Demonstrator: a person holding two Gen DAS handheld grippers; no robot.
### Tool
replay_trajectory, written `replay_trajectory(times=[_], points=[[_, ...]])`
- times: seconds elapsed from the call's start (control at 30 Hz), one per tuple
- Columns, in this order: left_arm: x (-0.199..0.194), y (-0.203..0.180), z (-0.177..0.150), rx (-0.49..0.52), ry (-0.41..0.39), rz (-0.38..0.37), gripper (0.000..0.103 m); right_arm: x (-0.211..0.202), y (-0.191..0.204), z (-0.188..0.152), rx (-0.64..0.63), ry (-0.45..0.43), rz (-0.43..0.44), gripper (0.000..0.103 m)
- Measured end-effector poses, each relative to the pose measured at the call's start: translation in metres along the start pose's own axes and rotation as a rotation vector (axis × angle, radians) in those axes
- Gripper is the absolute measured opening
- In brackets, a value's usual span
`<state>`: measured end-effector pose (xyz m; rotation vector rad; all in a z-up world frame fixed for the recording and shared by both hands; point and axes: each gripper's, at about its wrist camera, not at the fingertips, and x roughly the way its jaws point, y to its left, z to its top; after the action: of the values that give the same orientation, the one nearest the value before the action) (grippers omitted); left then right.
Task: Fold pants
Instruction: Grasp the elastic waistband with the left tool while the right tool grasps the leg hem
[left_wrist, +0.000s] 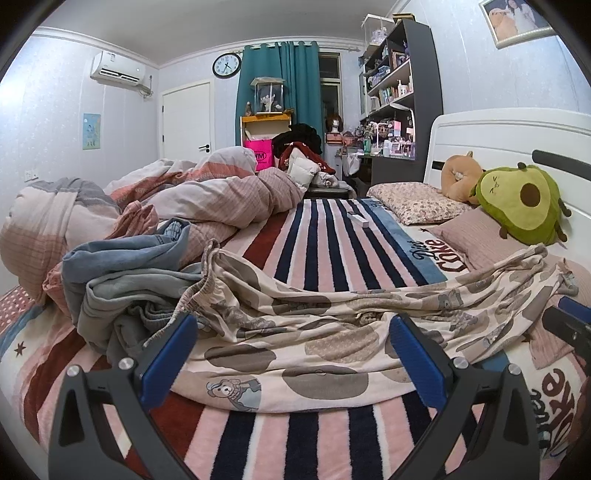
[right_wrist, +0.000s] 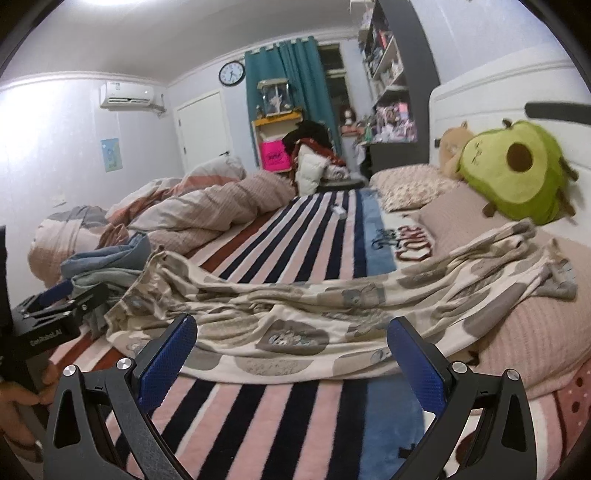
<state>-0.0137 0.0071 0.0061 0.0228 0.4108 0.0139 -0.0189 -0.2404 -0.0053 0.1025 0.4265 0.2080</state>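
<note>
Lying just ahead of both wide-open, empty grippers, left gripper (left_wrist: 293, 332) and right gripper (right_wrist: 291, 332): pants (left_wrist: 332, 332).

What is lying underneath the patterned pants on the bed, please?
The pants lie on the striped blanket, with the leg ends over a pink pillow. Whatever is beneath their middle is covered.
</note>
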Motion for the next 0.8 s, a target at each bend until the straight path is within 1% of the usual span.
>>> replay_trajectory(times=[0.17,0.23,0.33,0.37,0.4,0.43,0.47,0.5,0.63,0.7,0.8], points=[[0.017,0.002,-0.004,0.0,0.031,0.005,0.102,0.005,-0.01,-0.001,0.01,0.009,-0.052,0.103],[0.028,0.005,-0.007,-0.013,0.063,-0.017,0.102,0.008,-0.019,-0.002,0.005,0.003,-0.069,0.103],[0.051,0.015,-0.017,-0.052,0.134,-0.061,0.102,0.018,-0.033,-0.011,-0.016,0.006,-0.132,0.103],[0.061,0.019,-0.022,-0.072,0.163,-0.067,0.102,0.022,-0.038,-0.013,-0.017,0.022,-0.153,0.103],[0.068,0.023,-0.027,-0.087,0.184,-0.071,0.102,0.029,-0.045,-0.016,-0.018,0.057,-0.171,0.103],[0.077,0.028,-0.033,-0.107,0.213,-0.078,0.102,0.04,-0.055,-0.021,-0.019,0.113,-0.166,0.103],[0.085,0.033,-0.038,-0.125,0.239,-0.085,0.102,0.046,-0.062,-0.026,-0.011,0.136,-0.153,0.102],[0.094,0.037,-0.045,-0.147,0.269,-0.093,0.102,0.051,-0.068,-0.029,0.008,0.145,-0.145,0.102],[0.12,0.053,-0.066,-0.217,0.353,-0.095,0.102,0.075,-0.11,-0.05,0.191,0.233,-0.113,0.102],[0.131,0.062,-0.076,-0.252,0.388,-0.098,0.102,0.083,-0.124,-0.059,0.252,0.251,-0.109,0.102],[0.144,0.072,-0.084,-0.311,0.415,-0.111,0.098,0.095,-0.142,-0.067,0.341,0.26,-0.1,0.102]])
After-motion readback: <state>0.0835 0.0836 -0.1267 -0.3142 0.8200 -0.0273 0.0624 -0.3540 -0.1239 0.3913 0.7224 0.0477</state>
